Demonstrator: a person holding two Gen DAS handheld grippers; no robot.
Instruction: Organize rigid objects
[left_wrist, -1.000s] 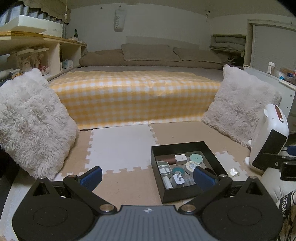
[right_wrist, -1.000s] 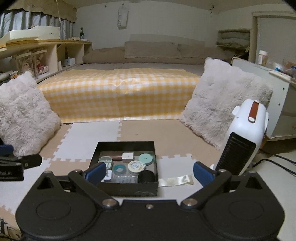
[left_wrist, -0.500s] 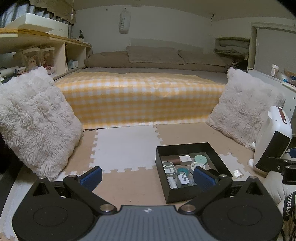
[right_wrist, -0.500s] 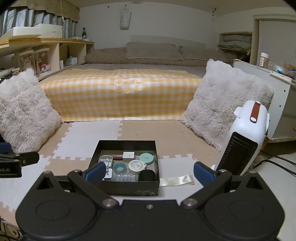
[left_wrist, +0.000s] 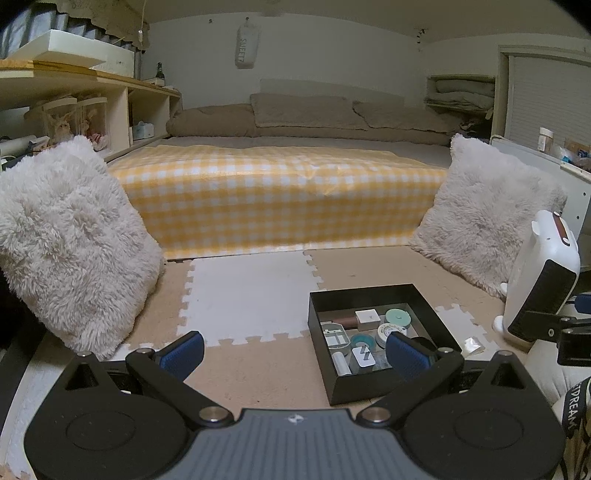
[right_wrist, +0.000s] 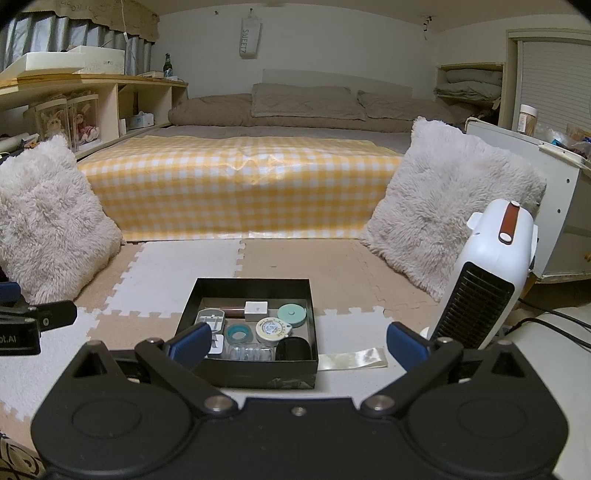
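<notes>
Low over a floor of puzzle mats (right_wrist: 177, 266), with both tools held level and looking toward the bed (right_wrist: 240, 184). Left gripper (left_wrist: 293, 349) spread wide, nothing between the blue pads (left_wrist: 183, 350). Right gripper (right_wrist: 297, 343) likewise released and empty, with the near left corner of the black box (right_wrist: 255, 373) sitting between its fingers in the right wrist view.

On the mat, near and centre in the right view, to the right in the left view: the black box, open at the top, already filled with small hard pieces. Inside, at the far wall, a white cube (right_wrist: 255, 309) beside a brown tube (right_wrist: 232, 312); to the right a mint round case (right_wrist: 291, 314); in the middle a round white tape measure (right_wrist: 271, 328) and a teal ring (right_wrist: 237, 333); at the left a grey plastic holder (right_wrist: 210, 319); at the near right corner a black oval piece (right_wrist: 291, 349); at the near wall something clear, too blurred to name.

Probably all light and stiff, so little squeezing force needed. Smooth plastic and round shapes likely slippery: better taken across the flat faces of the cube, or across the full width of the round cases, not at an edge. Packed close together, so little room for fingers between neighbours; approach from above seems safest. Thin box walls, maybe cardboard, likely to slide on the mat if pushed.

To the right, a white heater (right_wrist: 487, 280) and a strip of tape (right_wrist: 351, 360) on the floor.
</notes>
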